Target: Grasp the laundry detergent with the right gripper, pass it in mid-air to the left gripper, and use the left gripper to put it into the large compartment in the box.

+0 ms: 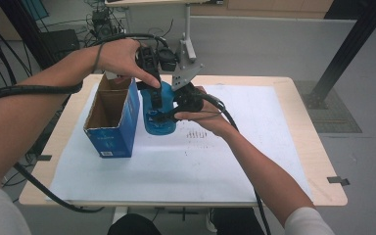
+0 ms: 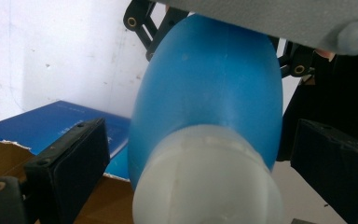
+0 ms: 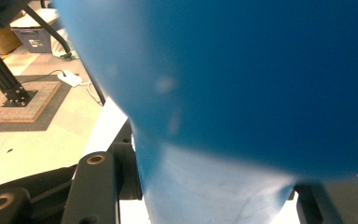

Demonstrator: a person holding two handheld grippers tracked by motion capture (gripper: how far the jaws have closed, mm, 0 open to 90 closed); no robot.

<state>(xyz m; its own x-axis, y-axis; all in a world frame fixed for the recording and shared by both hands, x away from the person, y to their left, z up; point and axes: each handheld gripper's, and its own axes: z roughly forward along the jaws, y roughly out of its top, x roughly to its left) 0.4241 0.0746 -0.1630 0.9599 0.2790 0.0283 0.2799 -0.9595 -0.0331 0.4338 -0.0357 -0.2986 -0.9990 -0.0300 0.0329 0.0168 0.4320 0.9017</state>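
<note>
White paper is covering the wooden surface (image 1: 301, 142), and just left of the frame's centre a blue bottle (image 1: 157, 115) is being held above it, right beside an open blue cardboard box (image 1: 113, 117) standing on the paper at centre left. The right gripper (image 1: 176, 105), coming in from the centre right, is clamping the bottle's body: in the right gripper view its black jaws are sitting on either side of the blue plastic (image 3: 242, 84) with no gap showing. The left gripper (image 1: 152, 81), reaching down from the upper centre, is standing open around the bottle's pale cap end (image 2: 205, 182); in the left gripper view its jaws are flanking the cap with clear space on both sides, so it is not gripping anything yet. The work in hand is probably either passing the bottle from one gripper to the other or lowering it into the box. To do it well, the right gripper should be keeping its clamp firm until the left one has closed squarely on the neck, centred so the cap is not slipping sideways. The box's torn top edge (image 2: 9, 140) lies close, so the bottle should be going in upright and clear of that cardboard.
</note>
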